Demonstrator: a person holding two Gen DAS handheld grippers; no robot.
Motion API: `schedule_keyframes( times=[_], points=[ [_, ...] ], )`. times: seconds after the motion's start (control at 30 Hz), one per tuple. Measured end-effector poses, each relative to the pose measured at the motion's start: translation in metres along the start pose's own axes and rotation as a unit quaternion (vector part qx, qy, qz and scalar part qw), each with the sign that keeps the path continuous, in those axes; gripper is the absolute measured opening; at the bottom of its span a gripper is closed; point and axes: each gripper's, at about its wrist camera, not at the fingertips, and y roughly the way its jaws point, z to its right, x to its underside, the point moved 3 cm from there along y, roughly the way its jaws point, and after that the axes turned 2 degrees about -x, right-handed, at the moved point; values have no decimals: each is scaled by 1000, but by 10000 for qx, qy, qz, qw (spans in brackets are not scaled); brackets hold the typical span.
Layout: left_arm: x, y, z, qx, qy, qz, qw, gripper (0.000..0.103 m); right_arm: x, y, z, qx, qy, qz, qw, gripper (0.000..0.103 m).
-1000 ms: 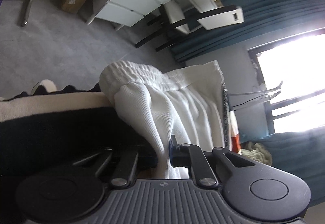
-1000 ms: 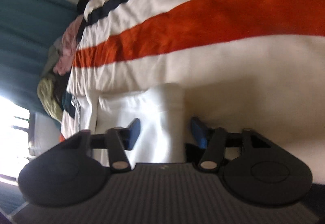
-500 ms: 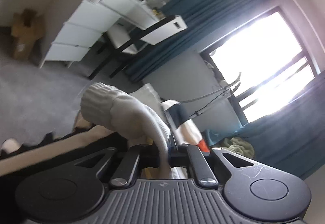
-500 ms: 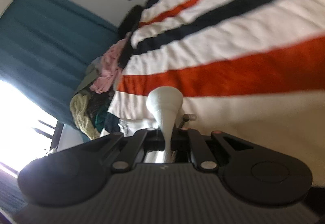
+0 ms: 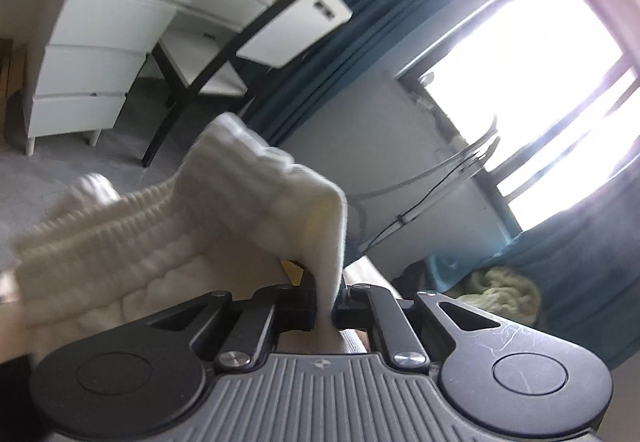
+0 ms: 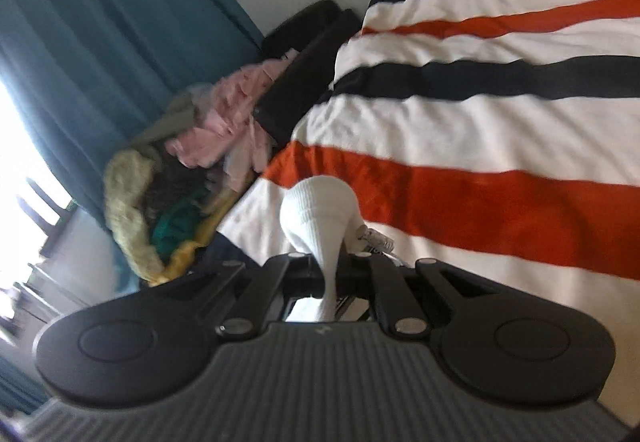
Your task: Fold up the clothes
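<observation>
White ribbed garment [image 5: 168, 226], left view: my left hand-held gripper [image 5: 334, 308] clenches its elastic edge, lifting it for folding. Right view: my right hand-held gripper [image 6: 334, 270] pinches another bunch above the striped bed [image 6: 500, 129].

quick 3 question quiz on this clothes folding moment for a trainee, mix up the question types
1. True or false: the left hand-held gripper is open and empty.
2. The right hand-held gripper pinches: A) a pink garment B) the white garment C) nothing
3. Fill in: beyond the right hand-held gripper lies a bedcover striped white, dark and ____.

Key
1. False: it is shut on white ribbed fabric.
2. B
3. Orange-red
</observation>
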Motion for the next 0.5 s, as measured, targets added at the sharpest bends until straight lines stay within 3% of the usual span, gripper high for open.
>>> schedule_keyframes(
  times=[0.13,0.3,0.4,0.43,0.5],
  points=[
    [11,63,12,-351,270,-270,9987,8,22,61,-18,366,-484,-61,9981,6],
    [9,90,12,-528,359,-629,9960,11,39,82,-15,662,-687,-291,9950,6],
    [9,74,9,-572,584,-611,9948,17,40,73,-10,577,-733,-343,9950,8],
    [9,65,7,-577,663,-574,9945,18,39,67,-8,557,-716,-392,9951,13],
    [11,43,4,-407,778,-593,9944,35,37,54,-2,495,-647,-477,9955,27]
  ],
)
